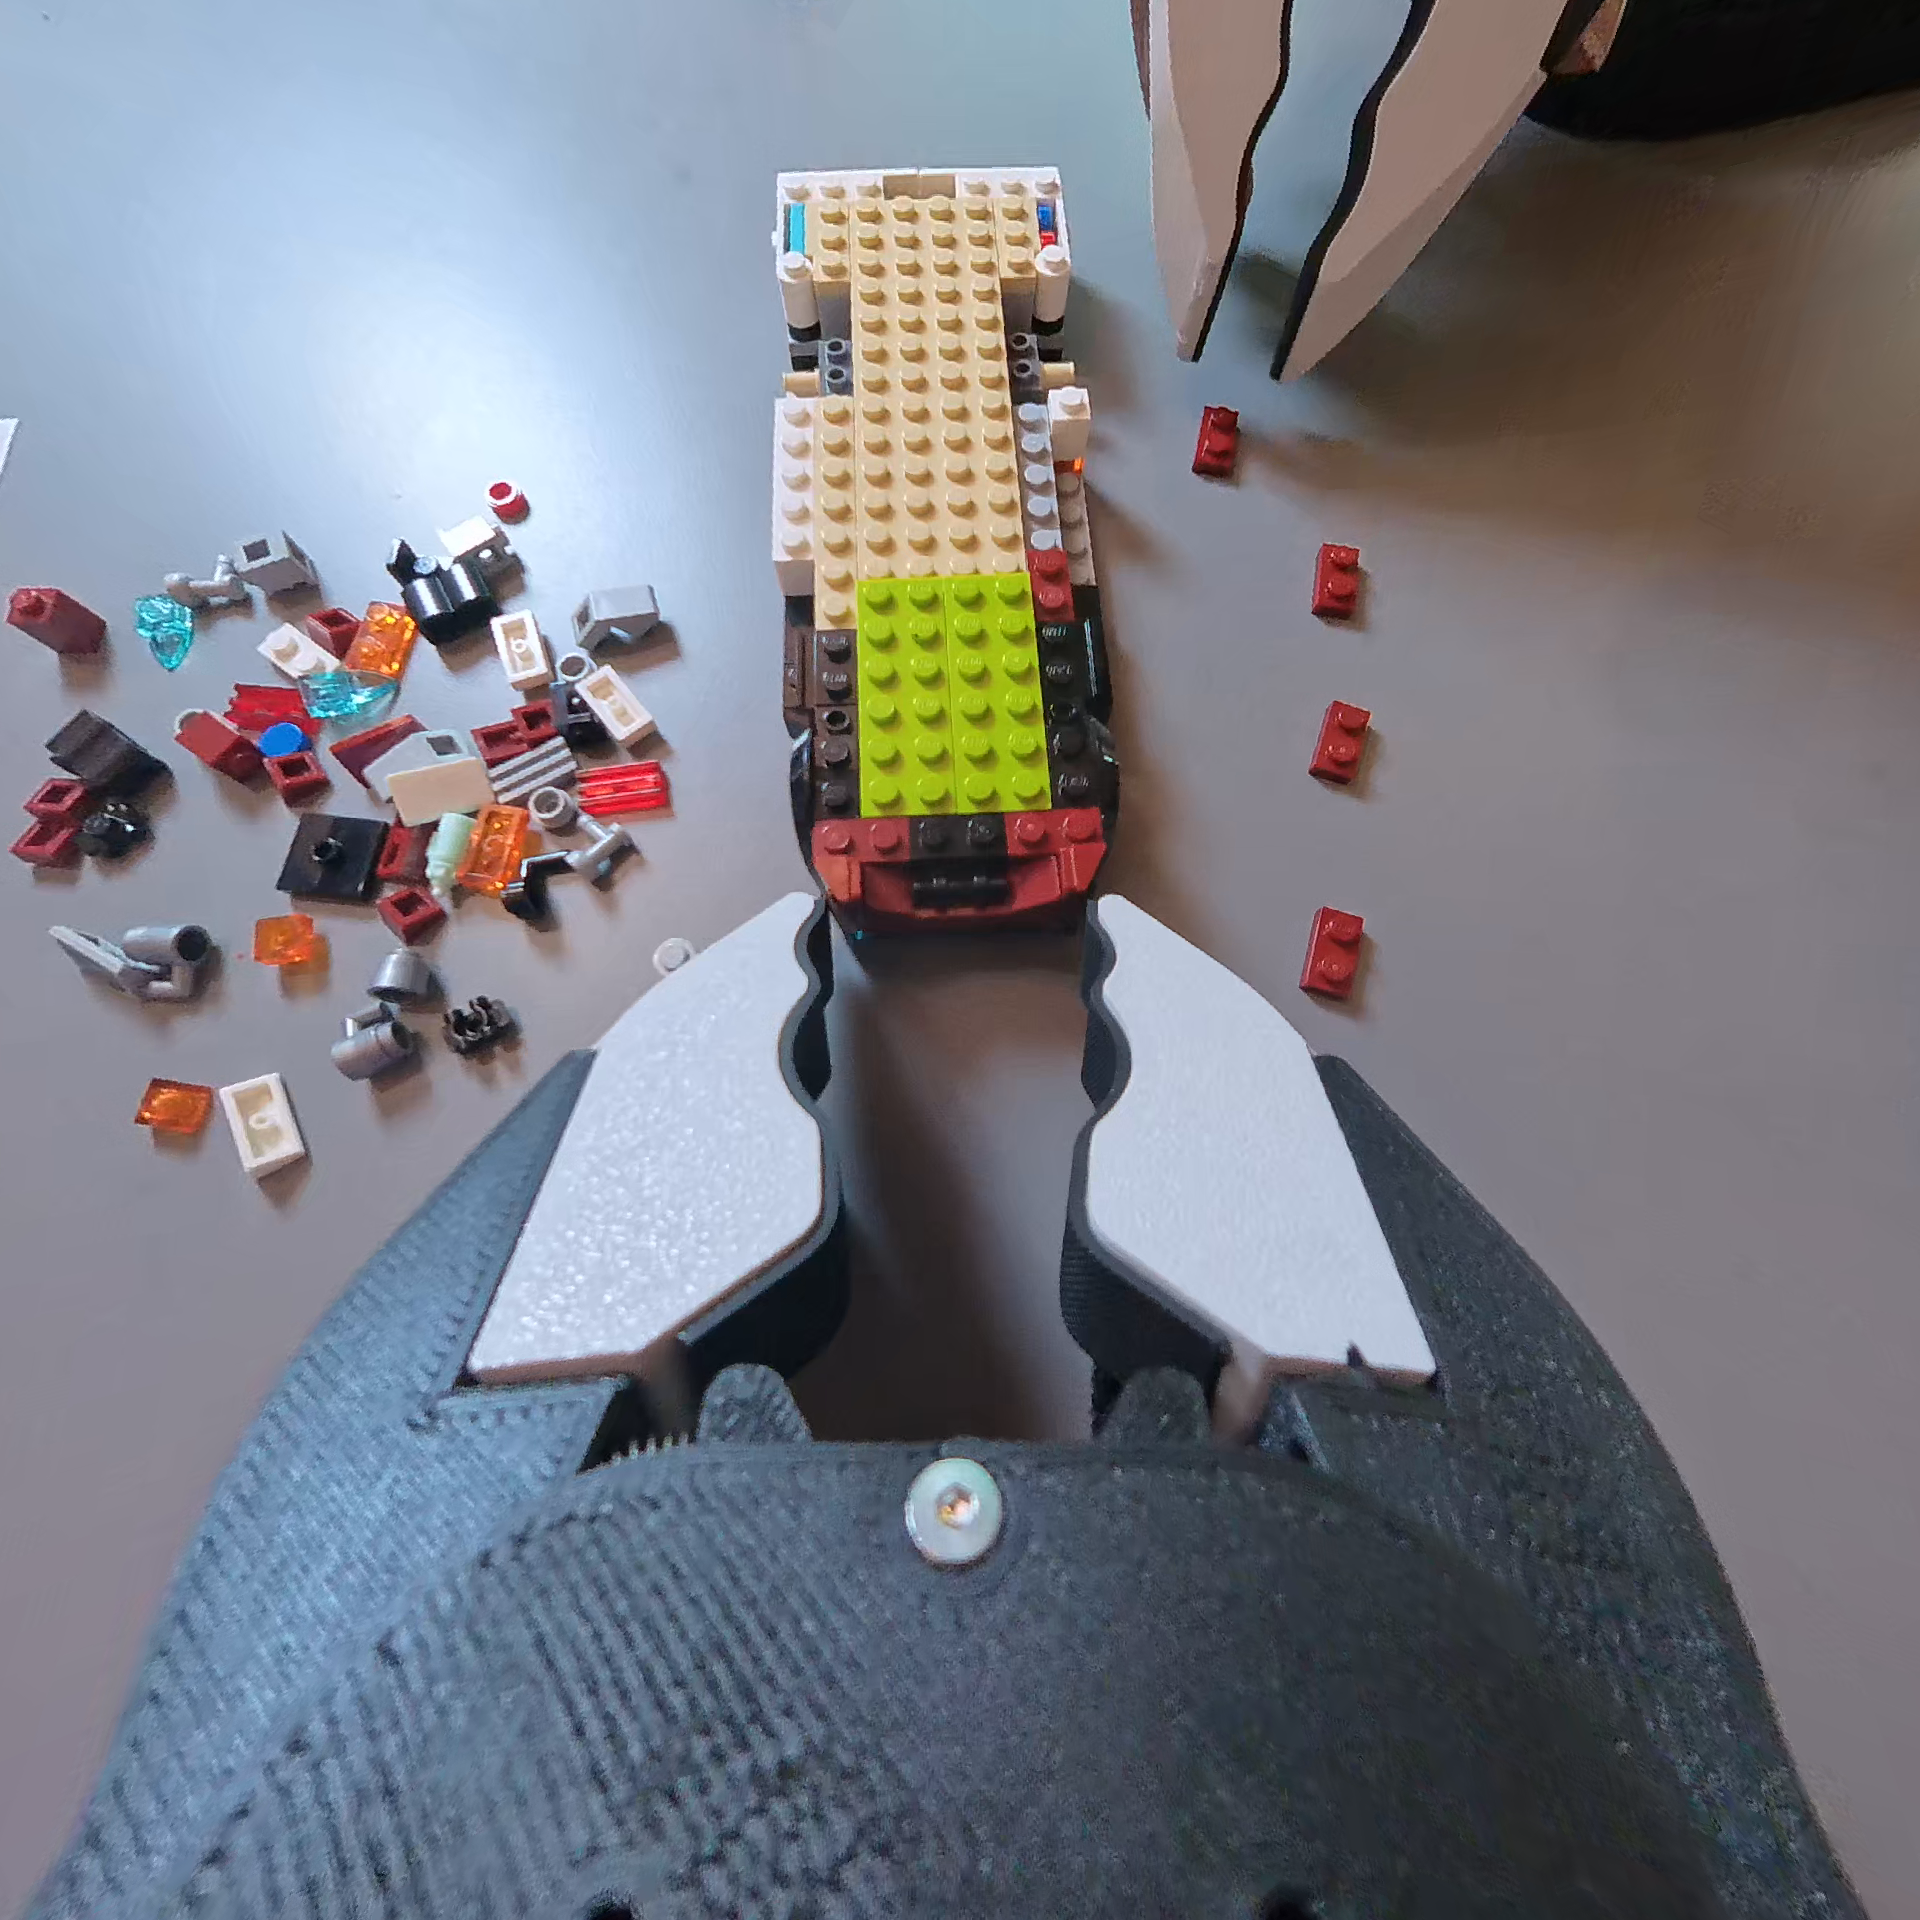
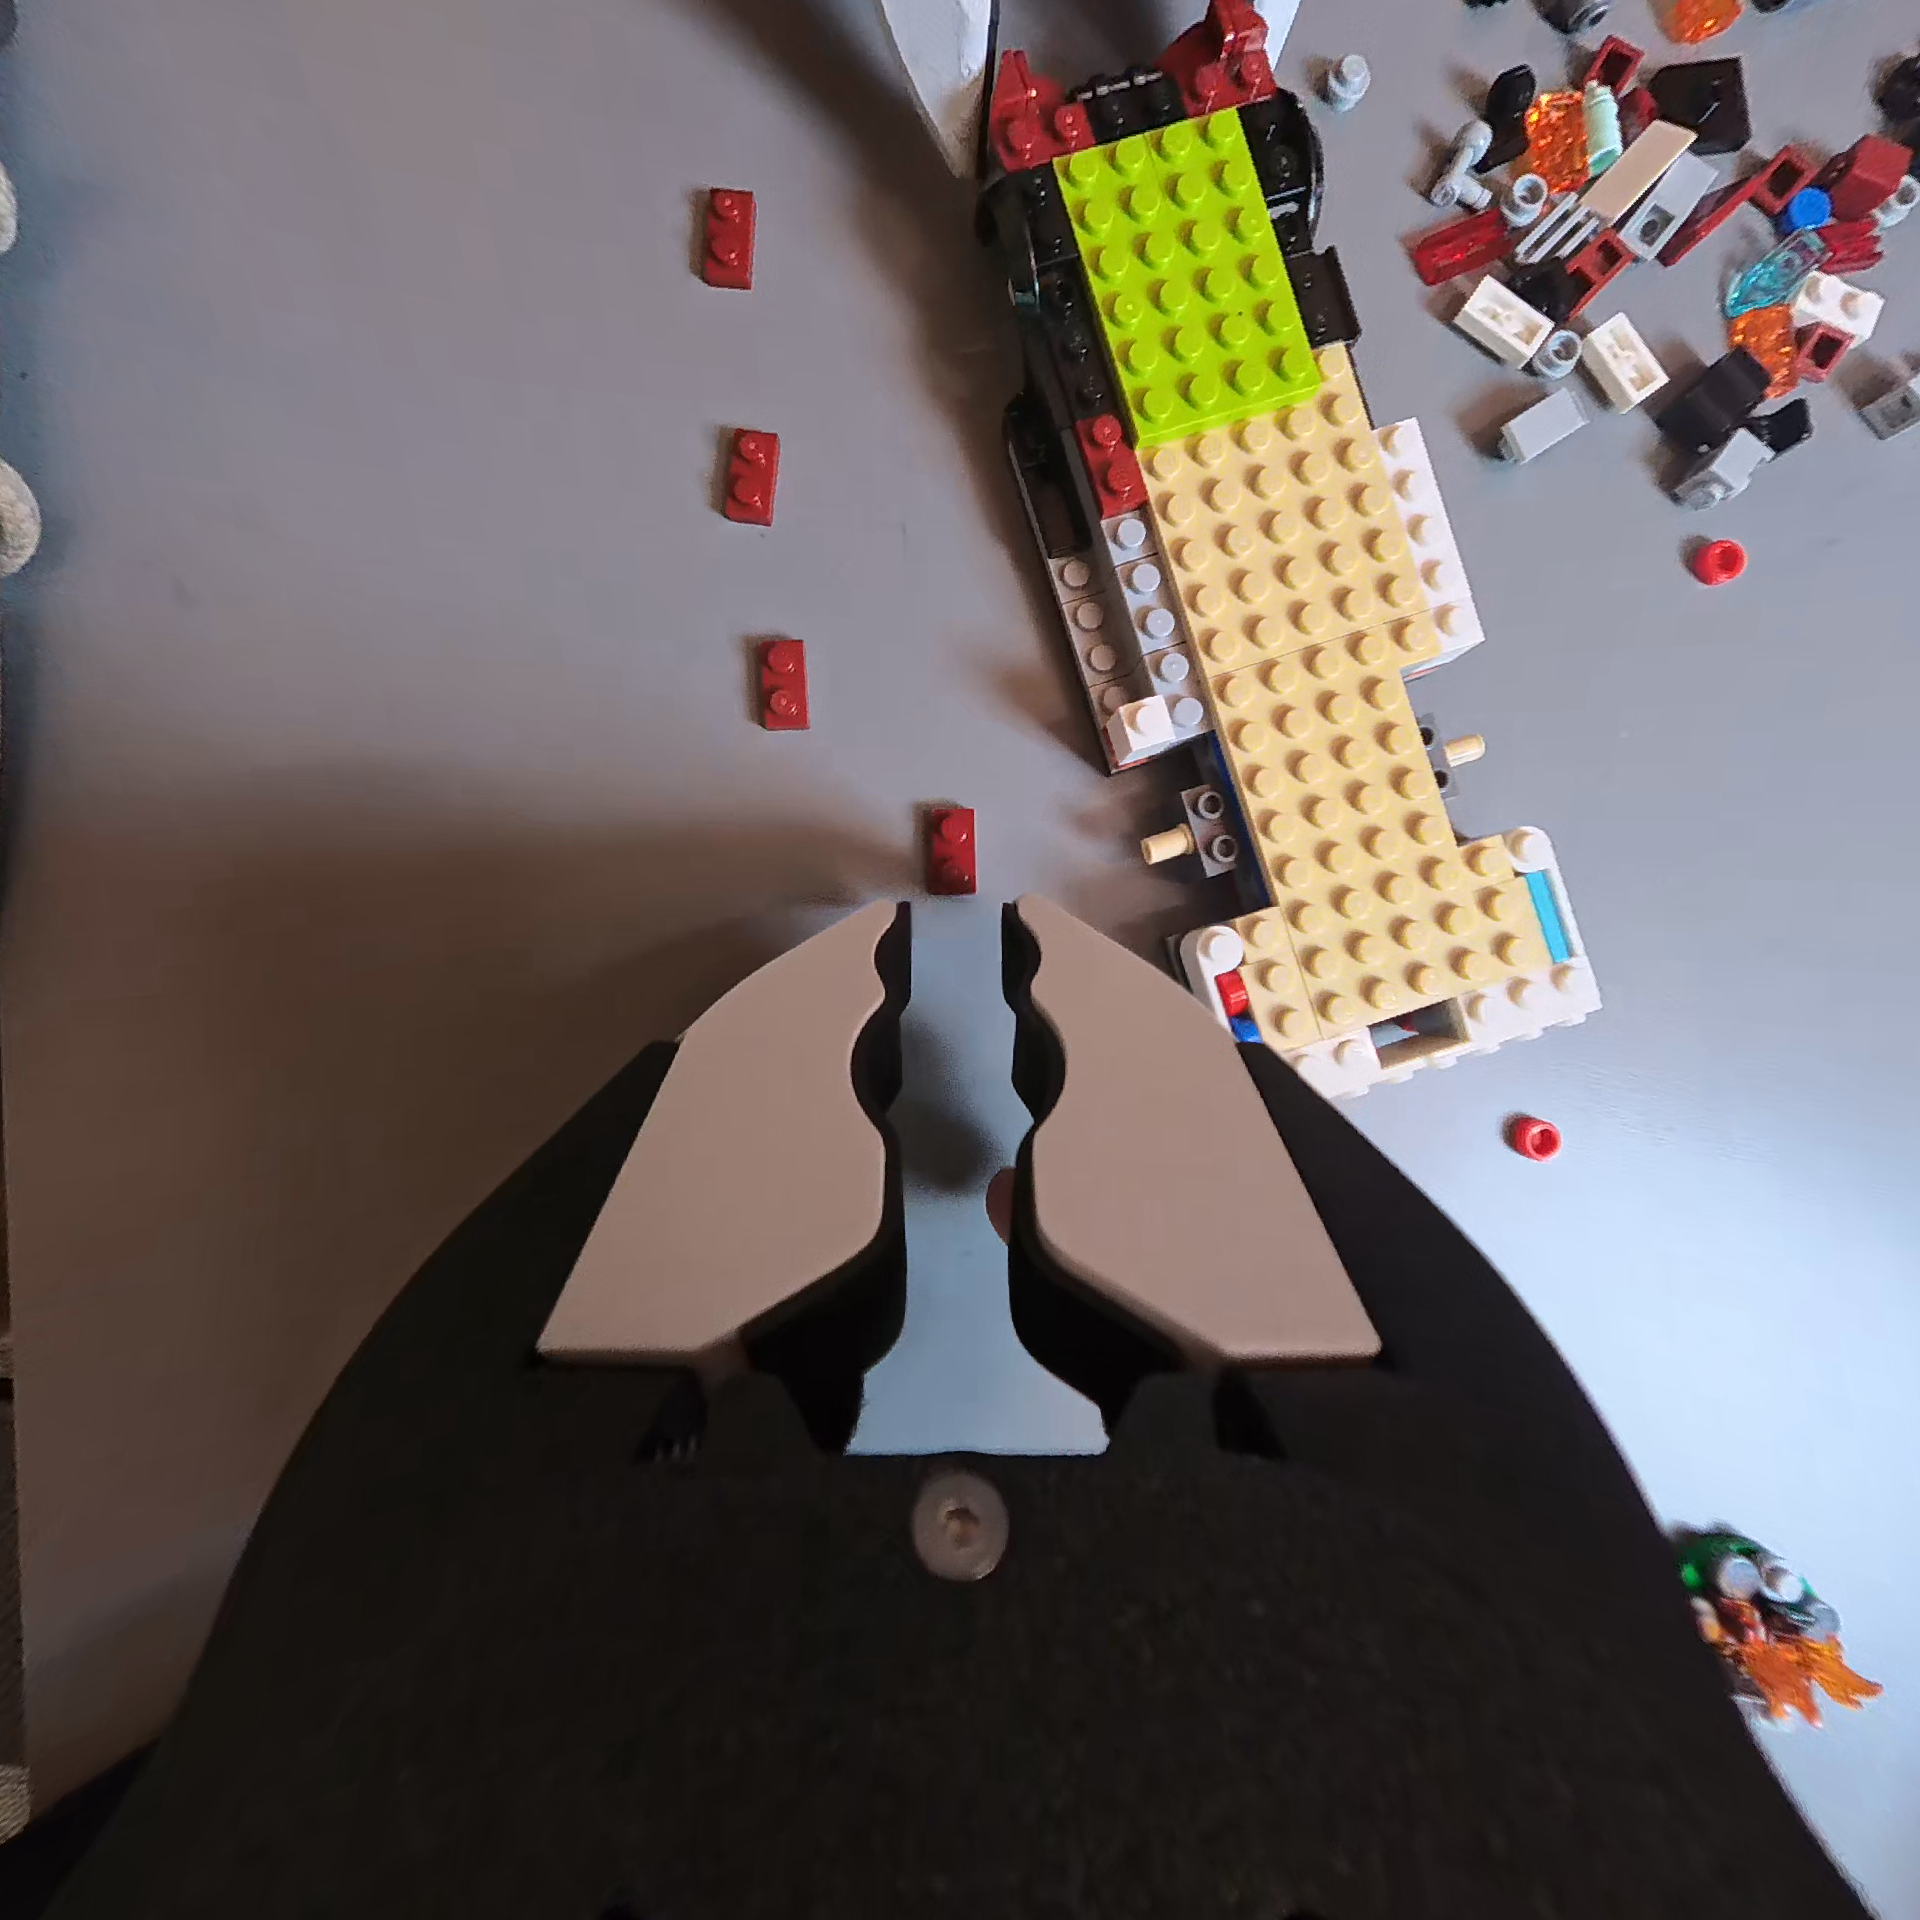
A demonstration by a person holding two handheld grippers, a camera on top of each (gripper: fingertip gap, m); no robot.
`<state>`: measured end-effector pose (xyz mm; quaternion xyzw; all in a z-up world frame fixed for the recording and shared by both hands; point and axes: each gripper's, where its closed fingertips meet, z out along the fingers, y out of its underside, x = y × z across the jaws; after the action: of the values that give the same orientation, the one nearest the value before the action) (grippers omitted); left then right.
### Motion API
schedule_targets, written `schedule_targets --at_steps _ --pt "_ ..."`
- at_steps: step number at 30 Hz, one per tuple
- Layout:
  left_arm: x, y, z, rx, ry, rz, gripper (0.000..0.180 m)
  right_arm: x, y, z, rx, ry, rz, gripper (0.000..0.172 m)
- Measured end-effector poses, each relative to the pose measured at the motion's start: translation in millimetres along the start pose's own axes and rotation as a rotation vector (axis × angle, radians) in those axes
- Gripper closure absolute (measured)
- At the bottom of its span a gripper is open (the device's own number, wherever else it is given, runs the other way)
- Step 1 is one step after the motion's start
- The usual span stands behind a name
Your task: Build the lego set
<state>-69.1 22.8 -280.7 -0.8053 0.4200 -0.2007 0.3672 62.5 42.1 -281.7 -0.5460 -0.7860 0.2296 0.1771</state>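
Bricks (image 1: 343,748) lie heaped loose on the grey table (image 1: 416,260), beside a long brick model (image 1: 935,540). Four red plates (image 1: 1338,740) line its other side. Left gripper (image 1: 954,940) straddles the model's dark red end, jaws apart. Right gripper (image 2: 956,914), slightly apart, holds nothing just behind the nearest red plate (image 2: 952,850).

Hobby or play tabletop: grey table (image 1: 416,260), loose toy bricks (image 1: 343,748)
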Motion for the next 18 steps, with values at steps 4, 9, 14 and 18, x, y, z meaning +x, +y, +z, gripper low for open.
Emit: schedule_targets --at_steps 4,9,14,18 --pt "0.8 -0.6 -1.1 0.008 0.011 -0.002 0.134 -0.4 -0.2 1.7 0.002 -0.002 0.003 0.154" --pt "2.0 -3.6 -1.9 0.028 0.023 -0.013 0.124 0.2 -2.4 1.8 0.011 -0.002 -0.002 0.154" --pt "2.7 -4.7 -0.5 0.034 0.019 -0.009 0.125 2.1 -4.8 0.6 0.028 0.005 -0.002 0.154" --pt "2.5 -4.5 -0.8 0.034 0.012 0.002 0.129 4.9 -6.6 -0.7 0.048 0.014 0.010 0.154"
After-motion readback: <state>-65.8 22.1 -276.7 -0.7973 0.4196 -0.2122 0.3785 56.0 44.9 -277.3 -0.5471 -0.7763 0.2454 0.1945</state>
